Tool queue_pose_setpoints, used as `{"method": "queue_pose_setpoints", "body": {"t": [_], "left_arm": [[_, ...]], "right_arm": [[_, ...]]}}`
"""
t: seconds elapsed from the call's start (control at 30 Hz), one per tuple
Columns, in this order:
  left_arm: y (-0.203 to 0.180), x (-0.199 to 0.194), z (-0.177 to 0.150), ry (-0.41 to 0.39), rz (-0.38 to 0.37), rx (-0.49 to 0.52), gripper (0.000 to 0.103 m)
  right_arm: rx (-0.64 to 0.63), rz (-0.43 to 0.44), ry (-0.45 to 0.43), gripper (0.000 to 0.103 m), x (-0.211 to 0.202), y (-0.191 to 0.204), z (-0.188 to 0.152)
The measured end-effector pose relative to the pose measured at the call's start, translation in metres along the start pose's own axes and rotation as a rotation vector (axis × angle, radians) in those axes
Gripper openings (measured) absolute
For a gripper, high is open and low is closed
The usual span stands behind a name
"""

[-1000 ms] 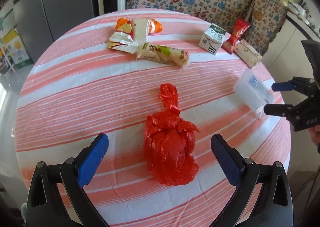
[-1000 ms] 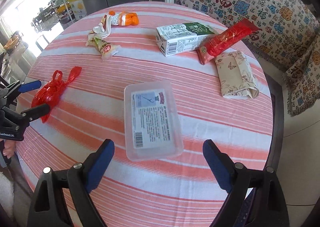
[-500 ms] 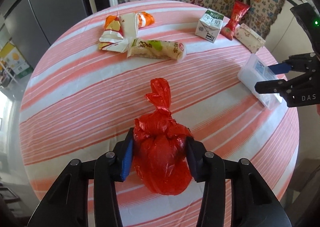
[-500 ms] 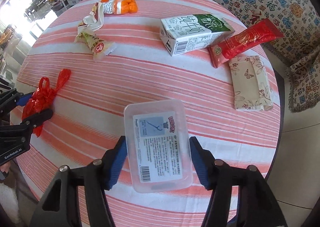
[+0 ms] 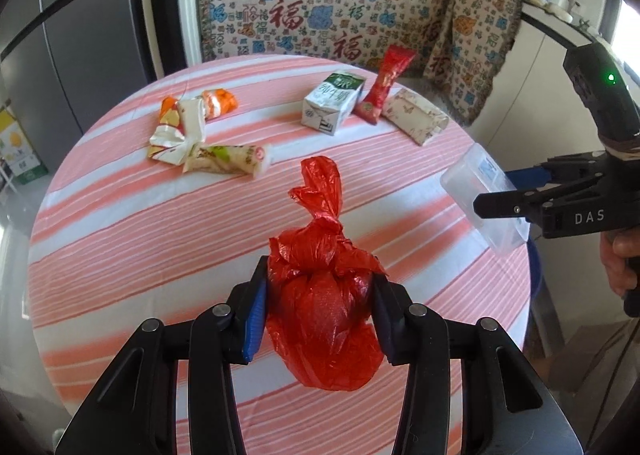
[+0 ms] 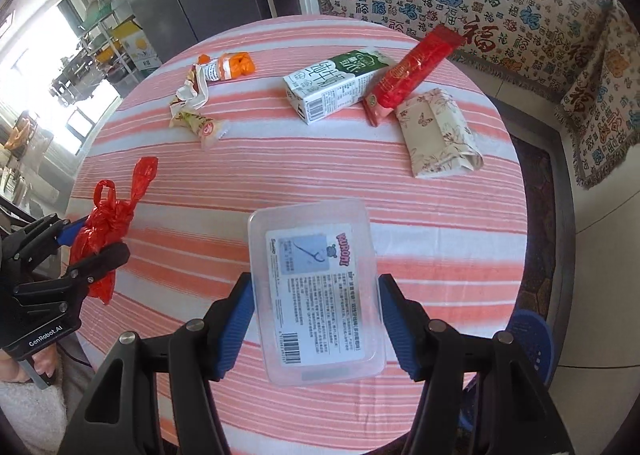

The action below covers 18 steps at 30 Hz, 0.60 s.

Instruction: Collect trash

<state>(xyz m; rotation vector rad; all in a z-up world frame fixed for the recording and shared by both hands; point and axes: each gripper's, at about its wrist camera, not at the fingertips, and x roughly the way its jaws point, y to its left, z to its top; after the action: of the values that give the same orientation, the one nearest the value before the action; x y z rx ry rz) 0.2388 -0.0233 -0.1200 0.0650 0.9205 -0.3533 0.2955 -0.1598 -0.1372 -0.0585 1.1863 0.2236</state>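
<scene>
A: From our left side, our left gripper (image 5: pixel 318 311) squeezes the red bag (image 5: pixel 326 311) at six o'clock, its knot (the long way) pointing to twelve. Our right gripper (image 5: pixel 520 193) at three o'clock pinches the clear box (image 5: pixel 476 191).

B: From our right side, the clear box sits at six o'clock, long way up toward twelve. We have two pieces. The milk carton (image 6: pixel 338 85), red packet (image 6: pixel 412 71), tissue pack (image 6: pixel 438 135) and wrappers (image 6: pixel 200 103) wait on the table (image 6: pixel 280 175).

Each fisheye camera rides close behind its own claw, angled steeply down over the striped worktop (image 5: pixel 120 223) — both views share it, and each catches the other's claw at its edge.
</scene>
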Motion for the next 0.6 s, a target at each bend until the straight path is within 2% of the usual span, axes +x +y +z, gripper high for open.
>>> {"method": "queue_pose_setpoints", "body": {"t": [0.3, 0.6], "left_arm": [[-0.047, -0.003, 0.005, -0.031, -0.026, 0.037, 0.046], [-0.094, 0.004, 0.011, -0.026, -0.077, 0.089, 0.046]], "right_arm": [[0.055, -0.011, -0.036, 0.063, -0.025, -0.036, -0.039], [0.133, -0.038, -0.068, 0.063, -0.041, -0.083, -0.068]]}}
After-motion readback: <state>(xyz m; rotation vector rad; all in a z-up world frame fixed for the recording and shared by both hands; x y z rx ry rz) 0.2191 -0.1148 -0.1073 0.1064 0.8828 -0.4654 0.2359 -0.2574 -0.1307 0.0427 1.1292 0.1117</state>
